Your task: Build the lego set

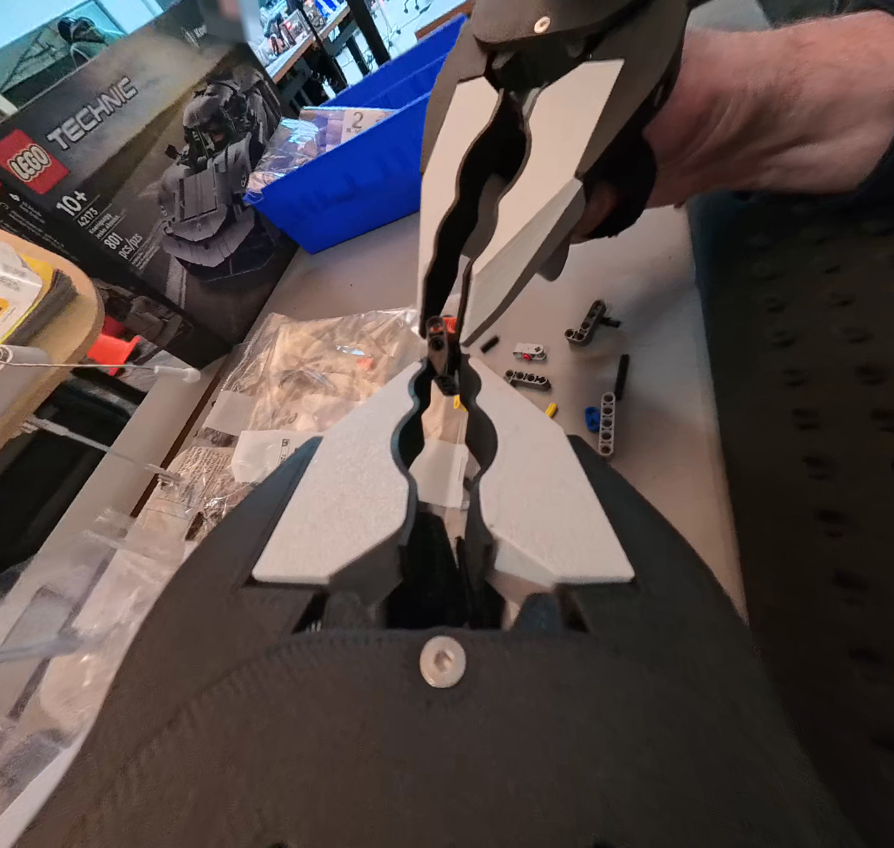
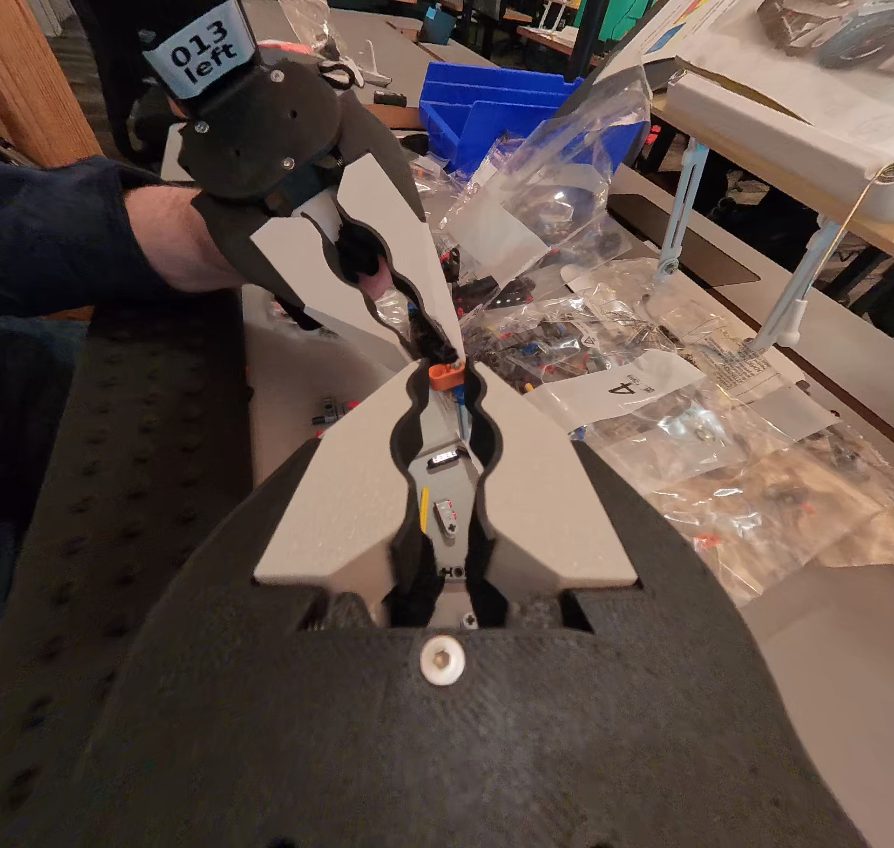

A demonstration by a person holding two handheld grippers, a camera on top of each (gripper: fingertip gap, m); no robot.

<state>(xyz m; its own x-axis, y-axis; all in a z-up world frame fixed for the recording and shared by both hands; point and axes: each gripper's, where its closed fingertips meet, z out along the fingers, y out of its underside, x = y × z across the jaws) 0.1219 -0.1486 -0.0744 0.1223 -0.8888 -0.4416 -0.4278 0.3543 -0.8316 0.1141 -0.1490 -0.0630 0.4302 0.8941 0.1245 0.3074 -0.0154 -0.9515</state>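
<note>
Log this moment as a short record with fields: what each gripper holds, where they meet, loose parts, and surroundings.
left gripper: shut on black piece
right gripper: shut on orange piece
contact: tips meet above the table, pieces pressed together
loose parts: grey beams, small yellow pin
bags: clear parts bags on the table
bin: blue bin beside the set box
</note>
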